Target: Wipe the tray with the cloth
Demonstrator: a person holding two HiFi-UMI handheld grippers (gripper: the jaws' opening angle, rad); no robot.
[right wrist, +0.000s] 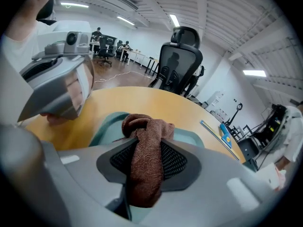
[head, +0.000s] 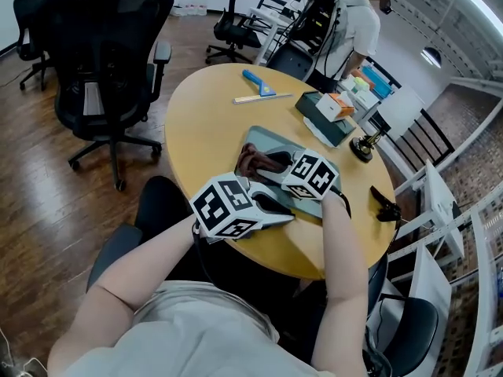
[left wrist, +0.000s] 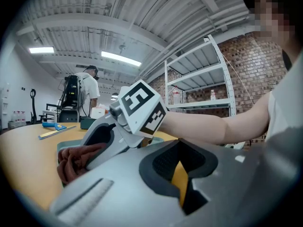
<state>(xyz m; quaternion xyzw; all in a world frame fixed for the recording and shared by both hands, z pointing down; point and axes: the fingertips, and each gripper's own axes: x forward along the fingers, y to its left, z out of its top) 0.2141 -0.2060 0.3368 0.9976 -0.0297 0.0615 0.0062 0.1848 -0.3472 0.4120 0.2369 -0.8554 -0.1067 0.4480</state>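
A teal tray (head: pixel 266 138) lies near the front of the round wooden table (head: pixel 204 124). A brown cloth (head: pixel 255 163) is bunched at the tray's left side. My right gripper (head: pixel 271 171) points steeply down onto it. In the right gripper view the cloth (right wrist: pixel 147 160) hangs between the pads of the right gripper (right wrist: pixel 147 167), which is shut on it above the tray (right wrist: pixel 106 126). My left gripper (head: pixel 279 210) lies level at the tray's near edge. In the left gripper view the left gripper (left wrist: pixel 180 176) has a narrow gap showing only bare table, with the cloth (left wrist: pixel 75 160) to its left.
A blue scraper (head: pixel 258 82) and a pale strip (head: pixel 262 98) lie at the table's far side. A dark box with small cartons (head: pixel 328 115) sits at the far right. A black office chair (head: pixel 106 45) stands left, a person (head: pixel 350 26) behind the table.
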